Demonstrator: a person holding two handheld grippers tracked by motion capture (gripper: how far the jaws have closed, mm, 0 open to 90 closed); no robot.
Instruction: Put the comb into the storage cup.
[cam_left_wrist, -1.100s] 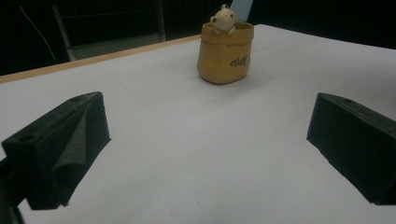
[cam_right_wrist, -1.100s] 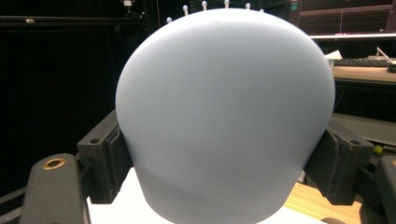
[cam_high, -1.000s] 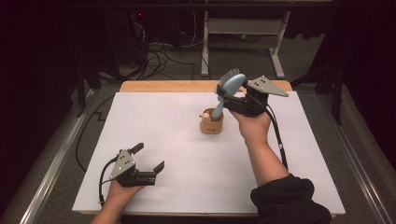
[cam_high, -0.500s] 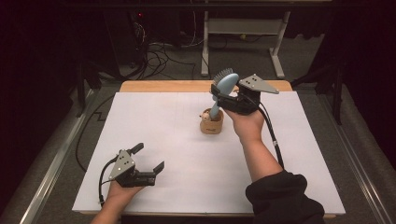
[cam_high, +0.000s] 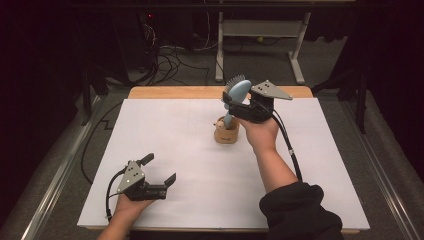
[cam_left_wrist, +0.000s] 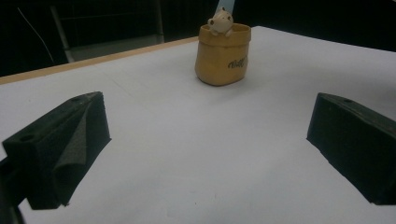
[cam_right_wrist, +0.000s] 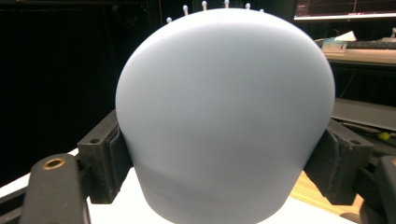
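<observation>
A light blue hairbrush stands upright with its handle down in a small tan pot at the middle of the white table. My right gripper is shut on the brush just below its head; the brush's smooth back sits squeezed between the two black pads. The pot has a small cream animal figure on its rim. My left gripper rests near the front left of the table, open, with nothing between its fingers.
A white sheet covers the wooden table. Behind the table lie cables on the floor and a white metal frame. A metal rail runs along the left side.
My right gripper has shifted slightly left with the brush over the pot. The left gripper has not moved.
</observation>
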